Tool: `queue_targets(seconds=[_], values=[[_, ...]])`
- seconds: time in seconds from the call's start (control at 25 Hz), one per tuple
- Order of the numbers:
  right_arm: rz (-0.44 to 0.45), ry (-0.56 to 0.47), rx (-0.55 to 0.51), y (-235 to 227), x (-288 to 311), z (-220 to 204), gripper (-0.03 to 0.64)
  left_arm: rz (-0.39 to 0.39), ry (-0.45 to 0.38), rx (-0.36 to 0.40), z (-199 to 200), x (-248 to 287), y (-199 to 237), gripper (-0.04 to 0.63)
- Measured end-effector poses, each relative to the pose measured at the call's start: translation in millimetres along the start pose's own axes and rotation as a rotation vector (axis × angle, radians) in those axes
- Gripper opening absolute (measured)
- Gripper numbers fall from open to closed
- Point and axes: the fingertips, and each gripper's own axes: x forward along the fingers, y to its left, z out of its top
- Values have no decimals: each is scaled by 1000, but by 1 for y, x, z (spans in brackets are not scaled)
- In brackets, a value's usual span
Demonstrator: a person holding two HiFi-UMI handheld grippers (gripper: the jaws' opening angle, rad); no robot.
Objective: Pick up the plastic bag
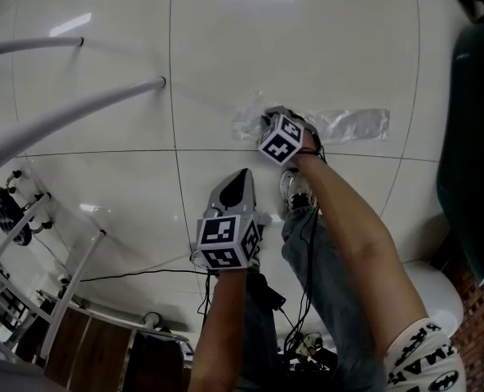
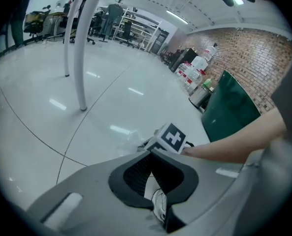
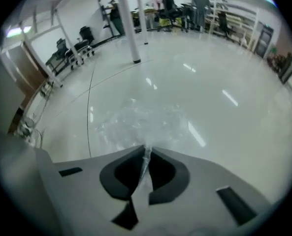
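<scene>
Glare off the pale floor [image 1: 103, 178] makes the clear bag [image 1: 352, 125] hard to trace. In the head view it lies flat at 12 o'clock, its left end hidden under the right claw [image 1: 271, 122] and that claw's marker cube [image 1: 281, 140]. The right gripper view shows this claw pressed together on the bag's edge. A strip of film runs back between the pads [image 3: 163, 173], and the rest spreads crumpled on the floor ahead. Whether the bag holds anything cannot be told.

The left claw [image 1: 243, 175] hangs at 6 o'clock of the bag, apart from it. Its own view shows the tips pressed together with nothing pinched, and a shoe [image 2: 159, 203] shows through the gap behind them.

A dark green bin [image 1: 470, 137] at 3 o'clock is cut off by the frame, its inside out of sight. Two white poles [image 1: 86, 106] come in from 9 o'clock, their far ends cut off.
</scene>
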Motion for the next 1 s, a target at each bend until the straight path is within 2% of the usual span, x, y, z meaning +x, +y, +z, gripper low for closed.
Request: queue_targets(seconds=[0.12, 0.24, 0.44, 0.56, 0.64, 0.8, 0.92, 1.0], values=[[79, 6, 107, -1, -25, 5, 17, 5, -13, 23, 14, -18, -12, 3], [81, -88, 150, 2, -83, 24, 17, 11, -37, 35, 40, -48, -24, 3], [68, -274, 349, -6, -220, 66, 15, 16, -89, 85, 100, -113, -66, 3], [72, -368, 418, 8, -321, 87, 15, 25, -113, 105, 131, -178, -105, 3], [66, -454, 441, 11, -393, 111, 15, 16, -158, 137, 163, -223, -133, 3], [53, -651, 421, -9, -534, 174, 15, 19, -313, 202, 243, -299, -187, 2], [68, -760, 420, -8, -632, 204, 15, 27, -384, 228, 281, -363, -222, 2], [72, -816, 401, 1, -685, 225, 15, 44, -428, 219, 298, -407, -230, 3]])
